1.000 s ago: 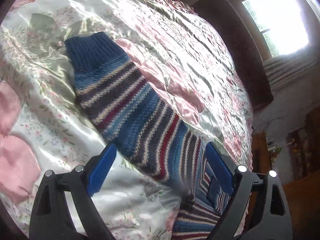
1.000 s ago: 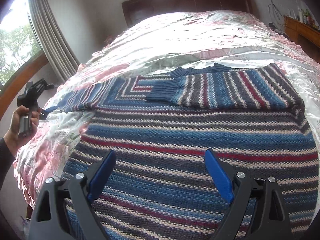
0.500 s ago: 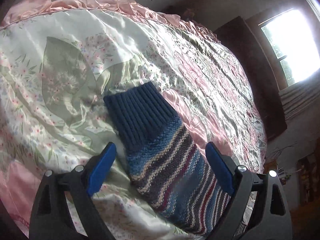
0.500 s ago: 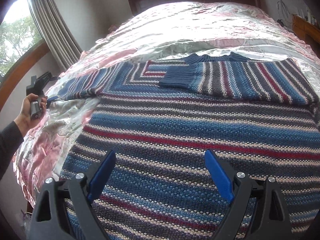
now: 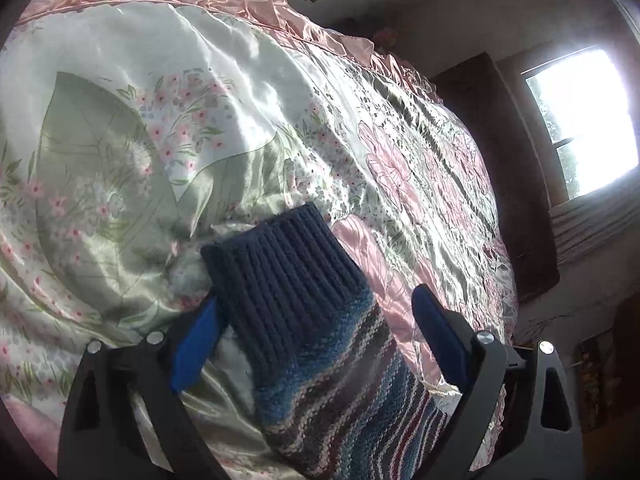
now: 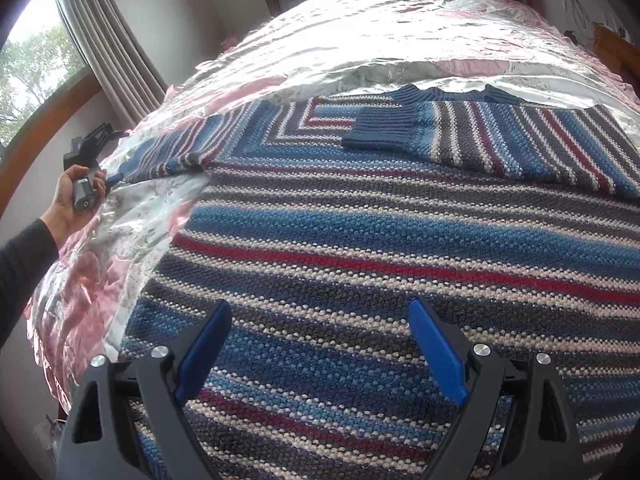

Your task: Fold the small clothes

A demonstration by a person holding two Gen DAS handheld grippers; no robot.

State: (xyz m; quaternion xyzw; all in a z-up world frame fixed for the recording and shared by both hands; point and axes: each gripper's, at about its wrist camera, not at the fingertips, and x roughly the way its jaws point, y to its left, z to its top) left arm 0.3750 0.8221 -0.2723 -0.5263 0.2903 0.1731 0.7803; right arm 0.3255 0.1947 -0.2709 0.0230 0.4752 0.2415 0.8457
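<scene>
While your left tongs gape empty around the navy cuff, close on it, then carry the sleeve toward three o'clock; right tongs hover open, empty, above the sweater.

Readable text: none found in either view.
Blue, red and cream striped knitted sweater: no label or lettering legible.
Floral pink and green satin bedspread: printed pattern only.
</scene>
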